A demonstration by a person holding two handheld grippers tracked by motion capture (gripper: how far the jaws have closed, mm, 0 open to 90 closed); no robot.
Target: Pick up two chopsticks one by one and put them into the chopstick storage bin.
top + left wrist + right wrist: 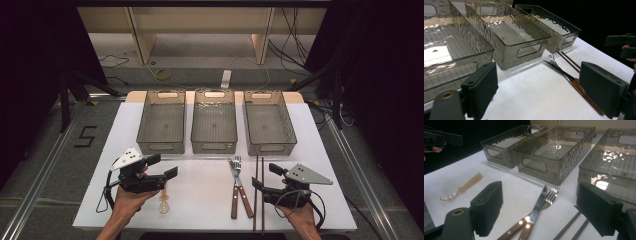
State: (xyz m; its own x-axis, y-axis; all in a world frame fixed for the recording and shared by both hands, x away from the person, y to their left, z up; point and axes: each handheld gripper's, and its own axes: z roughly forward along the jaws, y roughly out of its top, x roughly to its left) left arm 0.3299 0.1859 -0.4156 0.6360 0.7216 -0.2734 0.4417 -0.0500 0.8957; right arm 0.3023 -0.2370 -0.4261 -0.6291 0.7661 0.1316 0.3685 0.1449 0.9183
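Observation:
My left gripper [162, 166] hovers open over the table's front left, with nothing between its jaws; the left gripper view looks along it [541, 92]. At the front right my right gripper [266, 176] is also open and empty [544, 212]. Between them lie a fork [237, 165] and a knife [241, 192], both wooden-handled and crossed. Two dark chopsticks [259, 195] lie just left of the right gripper. A translucent spoon [164, 202] rests below the left gripper. The right gripper view shows the spoon [461, 190], knife [539, 203] and fork [552, 193].
Three empty clear grey bins stand in a row at the back: left [161, 121], middle [214, 121], right [269, 122]. The white table [205, 200] ends near my hands. Cables and a shelf frame lie on the floor beyond the table.

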